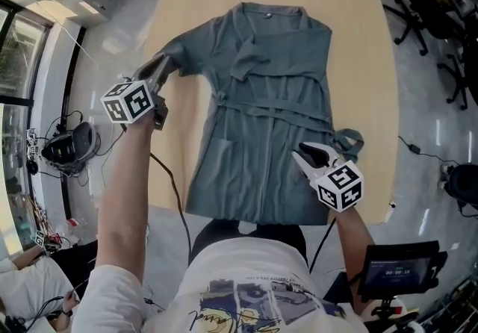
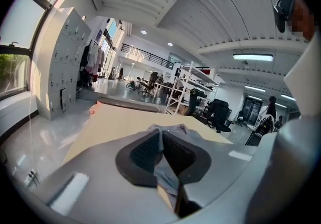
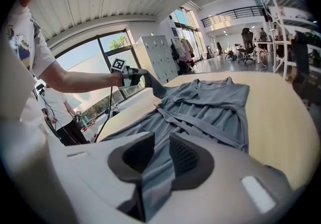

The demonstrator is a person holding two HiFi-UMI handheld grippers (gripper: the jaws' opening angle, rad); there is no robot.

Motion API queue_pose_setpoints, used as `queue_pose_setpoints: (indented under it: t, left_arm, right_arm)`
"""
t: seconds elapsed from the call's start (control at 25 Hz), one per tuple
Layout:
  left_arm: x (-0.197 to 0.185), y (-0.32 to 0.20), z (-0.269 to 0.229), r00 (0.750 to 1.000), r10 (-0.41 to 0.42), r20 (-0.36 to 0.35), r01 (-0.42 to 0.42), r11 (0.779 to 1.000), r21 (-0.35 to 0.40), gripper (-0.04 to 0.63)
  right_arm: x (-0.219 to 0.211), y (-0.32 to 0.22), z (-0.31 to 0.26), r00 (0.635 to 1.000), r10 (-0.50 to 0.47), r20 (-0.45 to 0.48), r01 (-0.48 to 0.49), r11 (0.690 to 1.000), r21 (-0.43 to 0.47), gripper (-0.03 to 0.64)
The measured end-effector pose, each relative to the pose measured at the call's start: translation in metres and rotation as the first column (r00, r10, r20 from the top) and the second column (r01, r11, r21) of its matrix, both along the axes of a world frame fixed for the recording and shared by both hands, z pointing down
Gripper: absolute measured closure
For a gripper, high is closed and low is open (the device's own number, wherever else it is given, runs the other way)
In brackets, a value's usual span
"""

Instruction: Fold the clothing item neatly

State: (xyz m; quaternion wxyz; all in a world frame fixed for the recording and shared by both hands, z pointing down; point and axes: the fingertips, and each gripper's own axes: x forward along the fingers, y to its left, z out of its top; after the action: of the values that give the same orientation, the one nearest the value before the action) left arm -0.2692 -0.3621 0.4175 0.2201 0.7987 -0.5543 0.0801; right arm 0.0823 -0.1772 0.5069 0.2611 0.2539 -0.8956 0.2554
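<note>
The table (image 1: 373, 63) carries the grey robe (image 1: 269, 100) spread nearly full length, collar at the far end and hem toward the person, so the folding looks barely begun: no fold across the body shows, and the lengthwise and crosswise folds are all left to do. The left sleeve (image 1: 183, 55) is the one part off the surface, raised at the robe's left side. The belt (image 1: 276, 109) lies across the waist, loose (it will probably need tucking in before the body is folded). The left gripper (image 1: 158, 69) is clenched on the sleeve's end, and its own view shows only a thin strip of grey cloth pinched between nearly closed jaws (image 2: 161, 152). The right gripper (image 1: 306, 151) grasps a thicker fold at the robe's right edge, near the hem, with cloth filling the gap between its jaws (image 3: 158, 160). The right sleeve cannot be made out; whether it is already folded in or lies under the body is unclear. A bunched lump just beside the right gripper may be the belt's end. The near hem is cut off by the person's torso.
</note>
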Motion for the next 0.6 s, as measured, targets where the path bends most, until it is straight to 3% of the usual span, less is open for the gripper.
queue_pose_setpoints:
  t: [0.32,0.6]
  left_arm:
    - [0.074,-0.019,-0.007,0.995,0.082,0.057,-0.082,0.997,0.008,0.572]
    - [0.148,-0.044,-0.017,0.974,0.19,0.12,-0.193,0.981,0.013,0.572]
  right_arm:
    - [0.032,0.002,0.009,1.0,-0.014,0.023,0.014,1.0,-0.02,0.535]
    - [0.067,-0.005,0.01,0.999,0.015,0.04,-0.013,0.999,-0.034,0.535]
